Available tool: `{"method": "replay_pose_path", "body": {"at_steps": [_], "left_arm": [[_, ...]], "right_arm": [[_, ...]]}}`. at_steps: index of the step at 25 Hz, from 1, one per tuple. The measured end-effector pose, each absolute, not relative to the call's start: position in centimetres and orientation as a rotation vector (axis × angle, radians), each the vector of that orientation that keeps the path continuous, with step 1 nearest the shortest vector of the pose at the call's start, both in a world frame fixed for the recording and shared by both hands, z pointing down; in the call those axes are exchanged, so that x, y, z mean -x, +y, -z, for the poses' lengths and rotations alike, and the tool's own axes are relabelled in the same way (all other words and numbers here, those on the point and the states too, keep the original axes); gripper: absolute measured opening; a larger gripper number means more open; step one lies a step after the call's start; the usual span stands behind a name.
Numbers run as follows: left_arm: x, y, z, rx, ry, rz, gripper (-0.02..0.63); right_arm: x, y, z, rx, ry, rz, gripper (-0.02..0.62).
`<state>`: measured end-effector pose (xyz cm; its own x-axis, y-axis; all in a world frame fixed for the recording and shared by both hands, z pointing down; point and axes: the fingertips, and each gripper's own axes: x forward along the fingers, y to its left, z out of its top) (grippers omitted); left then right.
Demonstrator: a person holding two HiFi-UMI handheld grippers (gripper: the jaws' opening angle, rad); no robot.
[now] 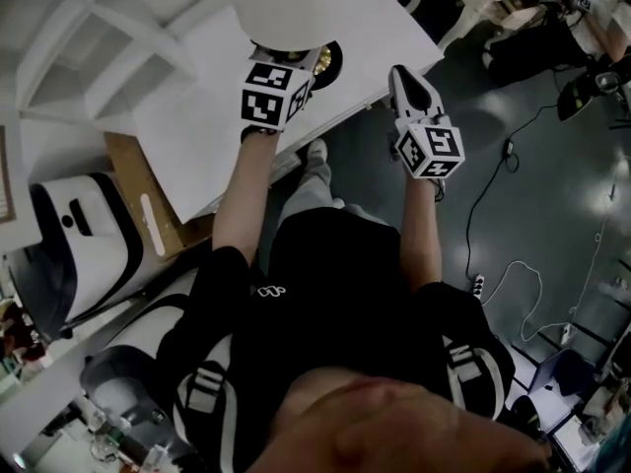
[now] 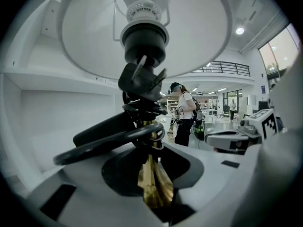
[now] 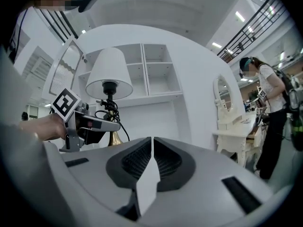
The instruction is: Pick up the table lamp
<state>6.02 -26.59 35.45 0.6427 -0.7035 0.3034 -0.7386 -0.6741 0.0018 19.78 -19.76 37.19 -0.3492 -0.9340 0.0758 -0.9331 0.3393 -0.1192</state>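
The table lamp has a white shade (image 1: 281, 3), a black socket (image 2: 144, 39) and a brass stem (image 2: 154, 186) wound with black cord (image 2: 113, 138). My left gripper (image 2: 154, 174) is shut on that brass stem, just under the shade, over the white table (image 1: 187, 116). Its marker cube (image 1: 268, 95) shows in the head view. The right gripper view shows the lamp (image 3: 109, 72) upright with the left gripper (image 3: 90, 123) clamped on it. My right gripper (image 3: 151, 148) is shut with nothing between its pads, and it stands to the right of the lamp off the table's edge (image 1: 404, 79).
A white shelf unit (image 1: 89, 37) stands behind the table. A cardboard sheet (image 1: 138, 210) and a white machine (image 1: 79, 249) lie at the left. Cables (image 1: 513, 264) run over the dark floor. A person (image 3: 270, 112) stands by a white dressing table (image 3: 232, 129).
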Motion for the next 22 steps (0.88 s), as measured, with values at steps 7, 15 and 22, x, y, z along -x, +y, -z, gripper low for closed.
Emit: {"method": "replay_pose_path", "body": {"at_steps": [7, 15, 22], "left_arm": [[-8.0, -25.2, -35.3, -2.746, -1.161, -0.419, 0.118], [-9.5, -25.1, -35.4, -2.740, -1.132, -0.413, 0.118], [-9.6, -25.7, -35.6, -2.738, -1.141, -0.415, 0.118]], "right_arm": [[-20.8, -19.0, -35.8, 1.811, 2.557, 0.161, 0.026], [-23.0, -19.5, -36.0, 1.913, 2.521, 0.176, 0.026], [-23.4, -20.0, -36.4, 1.940, 2.518, 0.190, 0.026]]}}
